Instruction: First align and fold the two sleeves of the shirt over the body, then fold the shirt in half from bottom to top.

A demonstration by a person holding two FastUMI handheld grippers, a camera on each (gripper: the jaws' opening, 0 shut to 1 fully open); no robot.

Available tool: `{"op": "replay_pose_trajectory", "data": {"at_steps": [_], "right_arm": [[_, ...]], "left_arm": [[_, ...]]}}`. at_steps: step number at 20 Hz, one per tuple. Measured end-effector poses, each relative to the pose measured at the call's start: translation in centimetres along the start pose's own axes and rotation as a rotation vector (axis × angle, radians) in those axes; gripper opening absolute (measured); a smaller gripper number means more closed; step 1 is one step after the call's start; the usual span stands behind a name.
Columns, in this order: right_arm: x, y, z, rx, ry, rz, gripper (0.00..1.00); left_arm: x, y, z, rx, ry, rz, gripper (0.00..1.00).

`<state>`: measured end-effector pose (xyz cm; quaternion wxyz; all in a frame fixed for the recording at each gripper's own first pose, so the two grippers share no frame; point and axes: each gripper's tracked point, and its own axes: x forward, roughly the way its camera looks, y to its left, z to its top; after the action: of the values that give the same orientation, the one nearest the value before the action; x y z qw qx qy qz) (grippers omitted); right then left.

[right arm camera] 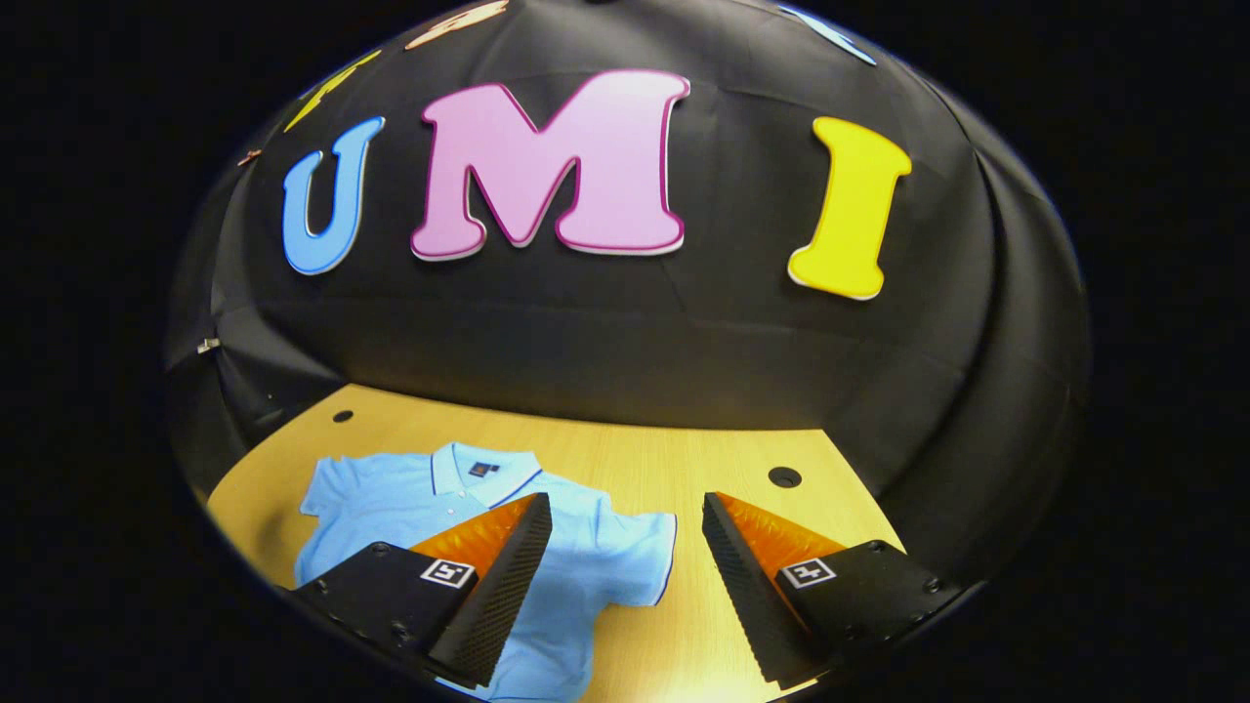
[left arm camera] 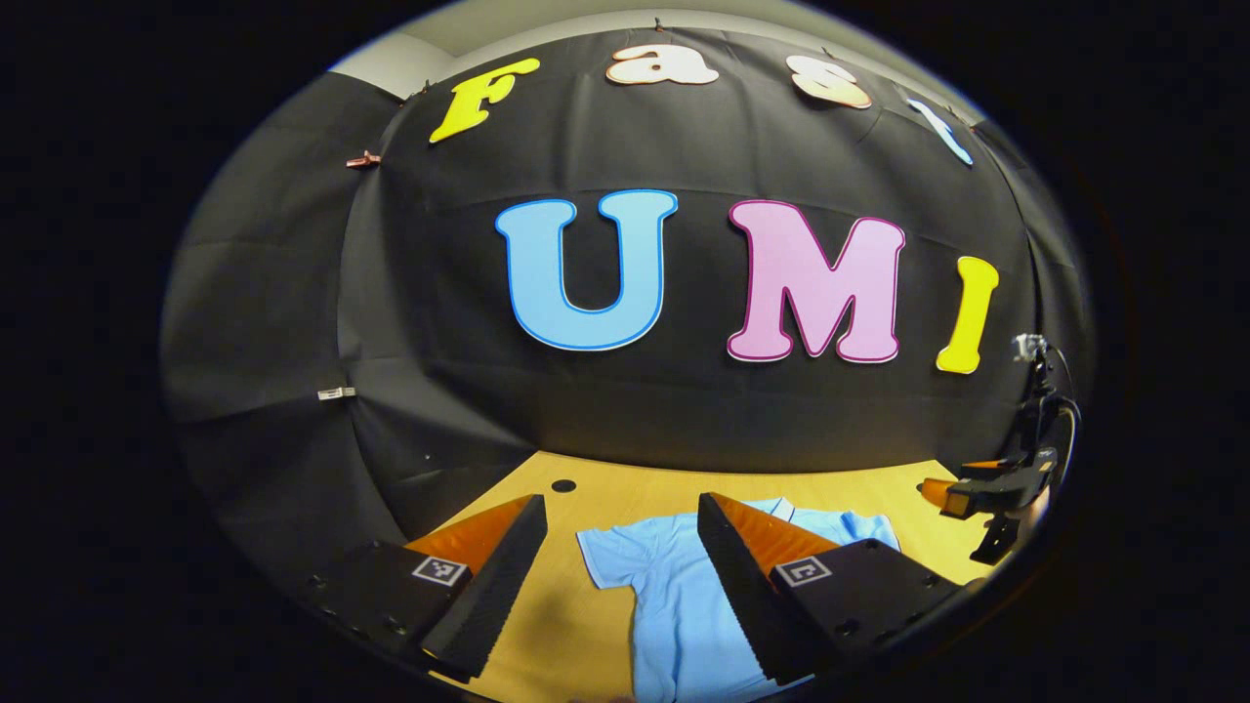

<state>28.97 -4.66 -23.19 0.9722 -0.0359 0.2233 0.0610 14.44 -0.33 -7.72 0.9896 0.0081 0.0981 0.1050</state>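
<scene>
Wooden table [right arm camera: 684, 459] bears a flat blue polo shirt [right arm camera: 410, 503], collar label unreadable; both grippers [left arm camera: 620, 547] [right arm camera: 625, 547] released above it.

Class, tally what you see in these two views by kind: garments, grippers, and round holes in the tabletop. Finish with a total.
Shirts: 1, the light blue polo shirt
Grippers: 2, the left gripper and the right gripper
Holes in the table: 2, the left hole and the right hole
Total: 5

In the left gripper view, the shirt [left arm camera: 674, 596] runs off the bottom edge, its right sleeve mostly hidden behind a finger. In the right gripper view its hem is likewise cut off, and the near finger covers part of its chest.
</scene>
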Motion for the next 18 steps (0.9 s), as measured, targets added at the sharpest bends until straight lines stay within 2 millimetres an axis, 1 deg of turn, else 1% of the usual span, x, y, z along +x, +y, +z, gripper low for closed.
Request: {"op": "replay_pose_trajectory", "data": {"at_steps": [1,2,3,4,5,6,7,8,9,12,13,16,18], "right_arm": [[1.1,-0.2,-0.9,0.006,0.024,0.001,0.97],[2.2,-0.5,-1.9,0.018,0.049,-0.001,0.98],[3.1,-0.9,-2.7,0.033,0.075,-0.008,0.98],[4.0,-1.2,-3.5,0.05,0.099,-0.013,0.98],[4.8,-1.5,-4.4,0.065,0.12,-0.018,0.98],[5.4,-1.8,-5.3,0.077,0.143,-0.024,0.98],[6.3,-2.0,-6.3,0.088,0.166,-0.027,0.97],[7.1,-2.2,-7.1,0.093,0.186,-0.032,0.97],[7.8,-2.3,-8.0,0.095,0.206,-0.035,0.97],[9.4,-2.5,-11.1,0.103,0.278,-0.041,0.97],[9.7,-2.5,-11.8,0.109,0.297,-0.037,0.97],[10.6,-2.8,-13.1,0.108,0.321,-0.038,0.97],[11.0,-2.4,-13.8,0.118,0.338,-0.027,0.97]], "left_arm": [[0.5,-0.4,0.0,0.0,0.003,0.002,0.96],[0.9,-0.9,0.1,-0.001,0.004,0.001,0.99],[1.2,-1.4,0.1,-0.001,0.005,-0.004,0.99],[1.5,-1.8,0.1,0.001,0.009,-0.01,0.96],[1.8,-2.2,-0.2,0.008,0.016,-0.016,0.96],[2.0,-2.4,-0.4,0.016,0.024,-0.018,0.99],[2.2,-2.5,-0.7,0.022,0.032,-0.018,0.98],[2.4,-2.7,-0.8,0.026,0.039,-0.019,0.95],[2.4,-2.8,-1.0,0.028,0.043,-0.019,0.99],[2.5,-3.0,-1.3,0.035,0.058,-0.013,0.99],[2.5,-3.0,-1.5,0.036,0.062,-0.011,0.99],[2.3,-3.0,-1.8,0.048,0.074,0.001,0.99],[2.1,-2.9,-1.9,0.055,0.078,0.01,0.99]]}}
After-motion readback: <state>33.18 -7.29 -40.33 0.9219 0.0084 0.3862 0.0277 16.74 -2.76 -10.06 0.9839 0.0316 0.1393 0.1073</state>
